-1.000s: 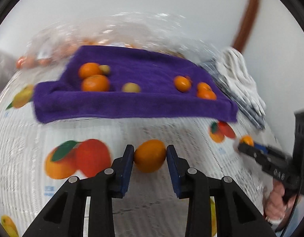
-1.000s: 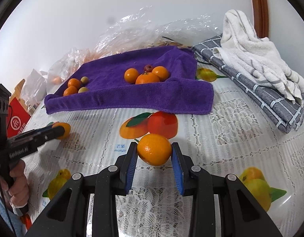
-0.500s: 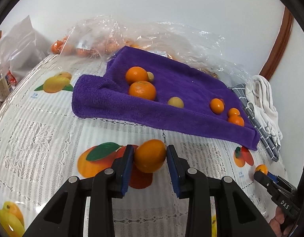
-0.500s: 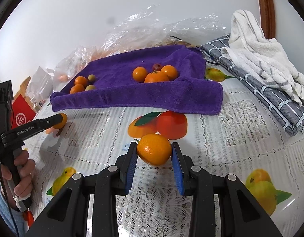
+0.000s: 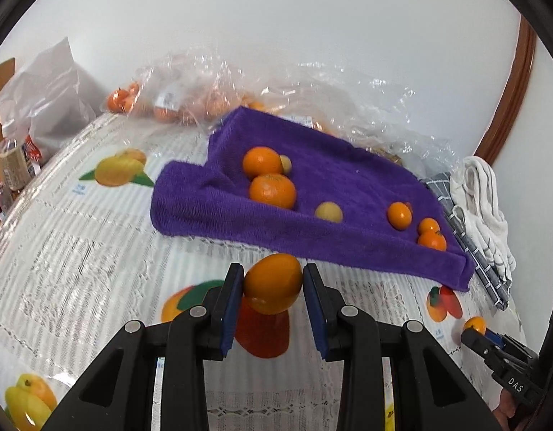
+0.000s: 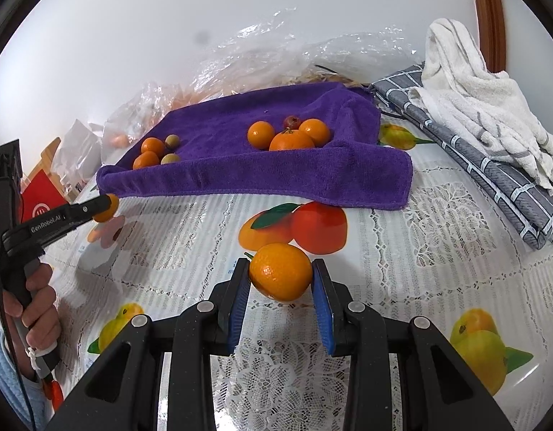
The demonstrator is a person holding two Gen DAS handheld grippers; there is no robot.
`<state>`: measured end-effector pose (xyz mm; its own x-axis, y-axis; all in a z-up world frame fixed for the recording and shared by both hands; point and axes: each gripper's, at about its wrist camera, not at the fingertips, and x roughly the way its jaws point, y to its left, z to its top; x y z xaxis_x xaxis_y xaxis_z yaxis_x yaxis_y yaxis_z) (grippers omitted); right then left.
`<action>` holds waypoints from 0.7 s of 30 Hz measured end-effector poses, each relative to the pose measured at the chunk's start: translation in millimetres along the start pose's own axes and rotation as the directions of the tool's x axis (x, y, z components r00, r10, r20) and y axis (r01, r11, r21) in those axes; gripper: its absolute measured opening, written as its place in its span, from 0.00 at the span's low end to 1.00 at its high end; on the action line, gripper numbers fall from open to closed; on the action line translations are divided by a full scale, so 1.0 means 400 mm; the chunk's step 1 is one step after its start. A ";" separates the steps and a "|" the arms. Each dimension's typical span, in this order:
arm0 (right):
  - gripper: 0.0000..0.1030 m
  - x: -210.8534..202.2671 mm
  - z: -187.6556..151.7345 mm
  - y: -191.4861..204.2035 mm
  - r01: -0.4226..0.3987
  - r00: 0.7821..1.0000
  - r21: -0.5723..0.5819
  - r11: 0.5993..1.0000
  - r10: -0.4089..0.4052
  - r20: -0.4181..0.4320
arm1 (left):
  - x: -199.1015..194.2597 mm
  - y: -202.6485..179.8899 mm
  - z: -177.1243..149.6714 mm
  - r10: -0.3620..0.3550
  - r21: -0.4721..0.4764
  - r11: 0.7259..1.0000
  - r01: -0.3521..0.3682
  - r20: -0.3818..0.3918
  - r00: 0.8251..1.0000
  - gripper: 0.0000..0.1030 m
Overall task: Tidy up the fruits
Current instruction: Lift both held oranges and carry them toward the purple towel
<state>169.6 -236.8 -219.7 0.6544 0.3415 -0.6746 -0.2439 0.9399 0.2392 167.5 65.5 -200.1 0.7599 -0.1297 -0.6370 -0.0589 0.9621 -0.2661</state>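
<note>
My left gripper (image 5: 272, 283) is shut on a smooth orange fruit (image 5: 272, 282), held above the tablecloth just short of the purple towel (image 5: 348, 251). My right gripper (image 6: 280, 276) is shut on a stemmed mandarin (image 6: 280, 271), in front of the purple towel (image 6: 262, 179). On the towel lie two oranges (image 5: 271, 188) with two small yellowish fruits (image 5: 328, 212) at one end, and several oranges (image 6: 290, 140) with a small red fruit (image 6: 291, 121) at the other. The left gripper (image 6: 105, 208) also shows at the left of the right wrist view, held by a hand (image 6: 35, 309).
Clear plastic bags (image 5: 190, 97) with more oranges lie behind the towel by the wall. A grey checked cloth (image 6: 492, 176) under a white striped towel (image 6: 474, 97) lies at the right. A white bag (image 5: 46, 104) and red packages (image 6: 42, 201) stand at the left. Fruit pictures cover the lace tablecloth (image 6: 420, 237).
The left gripper with its orange has swung and rolled, so the purple towel now sits closer and more to the right in its view. The right gripper has stayed put.
</note>
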 end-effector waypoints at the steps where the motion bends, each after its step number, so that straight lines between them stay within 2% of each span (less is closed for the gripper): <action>1: 0.33 -0.001 0.000 -0.001 -0.002 1.000 0.002 1.000 0.002 0.001 | -0.004 0.000 0.001 0.001 0.003 1.000 -0.001 0.010 1.000 0.31; 12: 0.33 -0.011 -0.003 -0.005 -0.012 1.000 0.021 1.000 0.012 0.021 | -0.041 0.009 0.012 -0.024 -0.014 1.000 0.025 0.088 0.996 0.31; 17: 0.33 -0.015 -0.004 -0.009 -0.026 0.999 0.031 0.999 0.025 0.029 | -0.063 0.009 0.015 0.001 -0.004 1.000 0.000 0.147 0.989 0.31; 21: 0.33 -0.019 -0.006 -0.008 -0.024 0.999 0.040 0.999 0.022 0.037 | -0.061 0.005 0.017 -0.011 0.000 1.000 0.011 0.139 0.990 0.31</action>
<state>163.5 -242.5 -217.1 0.6751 0.3625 -0.6426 -0.2307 0.9310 0.2828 153.1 72.3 -180.2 0.8429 -0.1057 -0.5276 -0.0507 0.9606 -0.2734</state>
